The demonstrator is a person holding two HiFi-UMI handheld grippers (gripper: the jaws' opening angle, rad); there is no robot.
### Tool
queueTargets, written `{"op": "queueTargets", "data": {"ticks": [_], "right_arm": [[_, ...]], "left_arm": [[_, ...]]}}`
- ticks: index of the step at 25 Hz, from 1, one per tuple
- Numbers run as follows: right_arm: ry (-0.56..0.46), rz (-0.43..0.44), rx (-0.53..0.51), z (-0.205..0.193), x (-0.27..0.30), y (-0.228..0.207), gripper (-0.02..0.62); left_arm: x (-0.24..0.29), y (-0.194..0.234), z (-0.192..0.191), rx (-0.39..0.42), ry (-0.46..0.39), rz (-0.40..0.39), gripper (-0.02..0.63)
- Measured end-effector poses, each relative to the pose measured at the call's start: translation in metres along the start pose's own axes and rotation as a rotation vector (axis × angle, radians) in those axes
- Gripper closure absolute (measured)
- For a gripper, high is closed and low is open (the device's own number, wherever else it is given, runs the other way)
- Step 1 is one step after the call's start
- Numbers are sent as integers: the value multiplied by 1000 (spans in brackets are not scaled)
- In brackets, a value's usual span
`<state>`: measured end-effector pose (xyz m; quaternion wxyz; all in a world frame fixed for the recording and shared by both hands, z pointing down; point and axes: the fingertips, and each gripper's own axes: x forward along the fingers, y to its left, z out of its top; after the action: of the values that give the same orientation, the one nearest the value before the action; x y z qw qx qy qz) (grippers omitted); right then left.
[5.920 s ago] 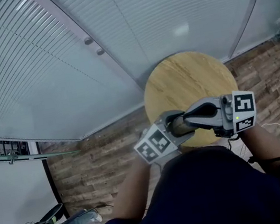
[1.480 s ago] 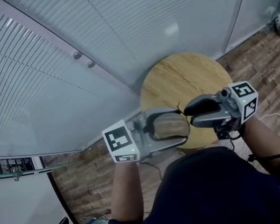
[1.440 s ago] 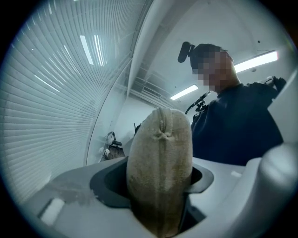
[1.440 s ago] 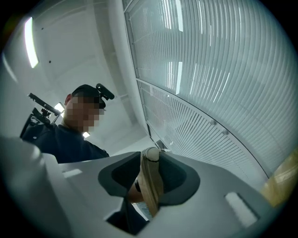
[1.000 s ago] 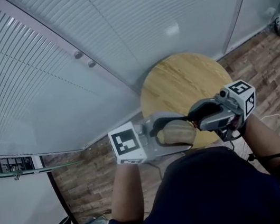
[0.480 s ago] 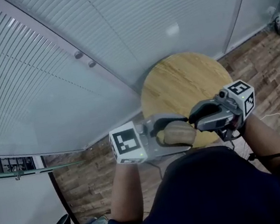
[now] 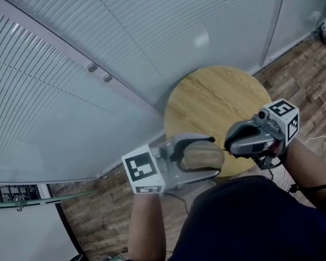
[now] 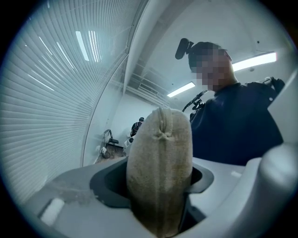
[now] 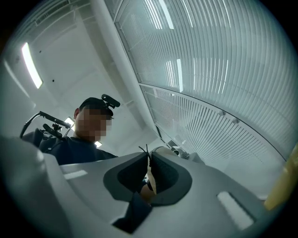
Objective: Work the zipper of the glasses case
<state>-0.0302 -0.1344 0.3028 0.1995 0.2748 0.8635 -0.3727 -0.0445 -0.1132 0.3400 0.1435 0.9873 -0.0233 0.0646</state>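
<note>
Glasses case (image 7: 200, 156): tan, fabric-covered, clamped between the jaws of the left gripper (image 7: 212, 152), both sides pressed, stitched end sticking out past the fingertips. Right gripper (image 7: 229, 145): just beside that free end and tip to tip with the left one. Jaws just closing, now almost together, pinching the thin zipper pull (image 9: 149, 176), with a black cord (image 9: 145, 150) poking up from between them. Both held up over the near edge of the round wooden desk (image 7: 219, 95).
</note>
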Motion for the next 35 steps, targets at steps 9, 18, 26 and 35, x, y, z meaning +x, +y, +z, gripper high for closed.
{"op": "queueTargets", "data": {"ticks": [9, 18, 26, 35], "right_arm": [[-17, -75, -102, 11, 1, 0, 580], [-77, -72, -136, 22, 0, 3, 581], [-64, -68, -162, 38, 3, -8, 584], [-42, -46, -200, 47, 6, -7, 584]], "left_arm": [[-2, 12, 6, -49, -107, 80, 299], [-1, 19, 14, -127, -280, 135, 304], [-18, 36, 35, -159, -365, 115, 305], [-26, 43, 54, -187, -464, 69, 305]]}}
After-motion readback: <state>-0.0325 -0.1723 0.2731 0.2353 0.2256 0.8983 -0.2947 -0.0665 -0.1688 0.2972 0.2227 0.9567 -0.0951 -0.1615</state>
